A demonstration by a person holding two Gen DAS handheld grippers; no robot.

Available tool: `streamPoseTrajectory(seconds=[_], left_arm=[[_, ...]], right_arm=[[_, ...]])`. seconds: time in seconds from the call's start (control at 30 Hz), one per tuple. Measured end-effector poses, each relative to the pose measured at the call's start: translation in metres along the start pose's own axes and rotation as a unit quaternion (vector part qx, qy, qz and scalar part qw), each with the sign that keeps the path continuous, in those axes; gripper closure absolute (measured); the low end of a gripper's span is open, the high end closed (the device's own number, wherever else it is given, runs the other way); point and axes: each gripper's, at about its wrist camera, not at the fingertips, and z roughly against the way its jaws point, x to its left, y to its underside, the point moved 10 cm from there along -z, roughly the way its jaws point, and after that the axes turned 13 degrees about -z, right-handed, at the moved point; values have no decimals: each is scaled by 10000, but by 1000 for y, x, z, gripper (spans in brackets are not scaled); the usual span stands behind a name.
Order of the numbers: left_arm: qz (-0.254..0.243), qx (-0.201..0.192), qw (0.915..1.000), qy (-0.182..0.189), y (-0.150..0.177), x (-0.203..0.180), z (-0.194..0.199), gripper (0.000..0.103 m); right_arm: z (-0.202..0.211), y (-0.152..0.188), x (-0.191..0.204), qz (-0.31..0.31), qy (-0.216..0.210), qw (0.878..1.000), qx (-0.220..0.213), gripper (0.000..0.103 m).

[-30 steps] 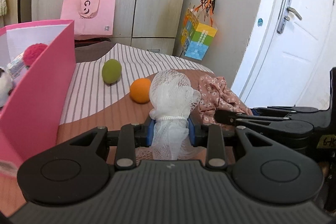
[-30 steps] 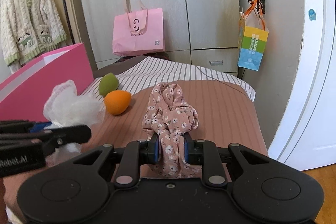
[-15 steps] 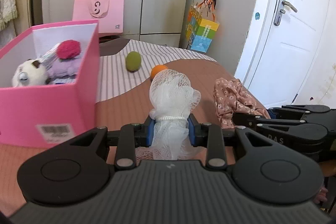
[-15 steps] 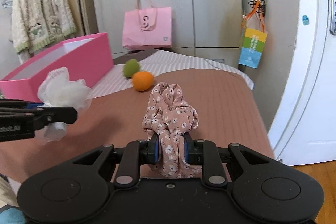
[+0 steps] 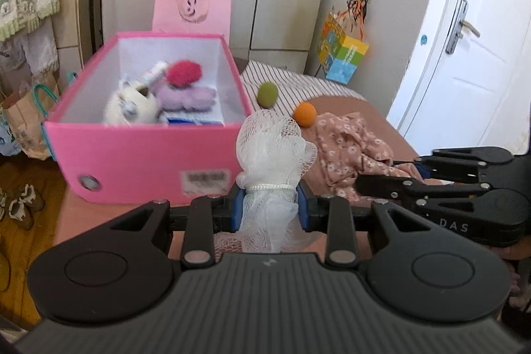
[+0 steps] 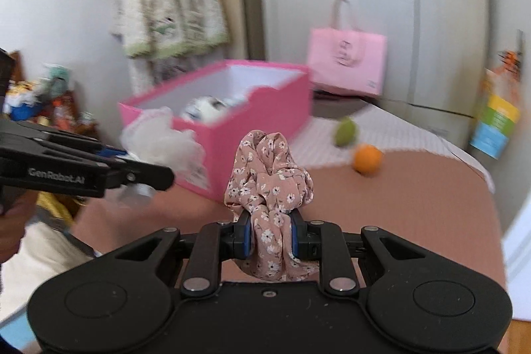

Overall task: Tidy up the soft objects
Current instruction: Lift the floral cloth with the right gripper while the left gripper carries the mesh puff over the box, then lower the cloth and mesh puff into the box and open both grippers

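My left gripper [image 5: 268, 204] is shut on a white mesh puff [image 5: 272, 148], held in the air just in front of the pink box [image 5: 146, 155]. My right gripper [image 6: 268, 236] is shut on a pink floral scrunchie [image 6: 270, 175], to the right of the left one. The pink box [image 6: 252, 108] stands open on the bed and holds a white plush [image 5: 131, 106], a lilac soft toy [image 5: 186, 97] and a red pompom [image 5: 184, 73]. In the right wrist view the left gripper [image 6: 132, 170] shows with the puff [image 6: 159, 141].
A green sponge [image 5: 268, 94] and an orange sponge [image 5: 304, 114] lie on the bed [image 6: 415, 188] beyond the box. A pink bag [image 5: 192, 10] stands against the wardrobe, a colourful bag [image 5: 345, 58] hangs by the white door [image 5: 464, 55]. Shoes and paper bags sit on the floor left.
Both grippers have pulled back and risen, carrying the puff and scrunchie. The pink box has come into fuller view, its inside now visible, and the sponges look farther away.
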Motion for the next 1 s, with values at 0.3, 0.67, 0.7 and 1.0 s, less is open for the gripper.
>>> streamPoseTrajectory(seconds=[0.3,0.67,0.7,1.0], left_arm=[[-253,-470,9969,-573,-41,54,7,72],[43,-98,9971,-759,-66,125,-64,72],[137,-28,9974,-706,-69,130,-72,72],[450,537,9945,-775,-84,162,-125,72]], right_arm=[[-31,-57,57,268,-457,9979,-365,76],[-107,-112,70,360,-831,9953,-355,75],[-115,-118,71,449,-776,9954,-324,75],[-199,-126,58,793,-409,9946,523,75]])
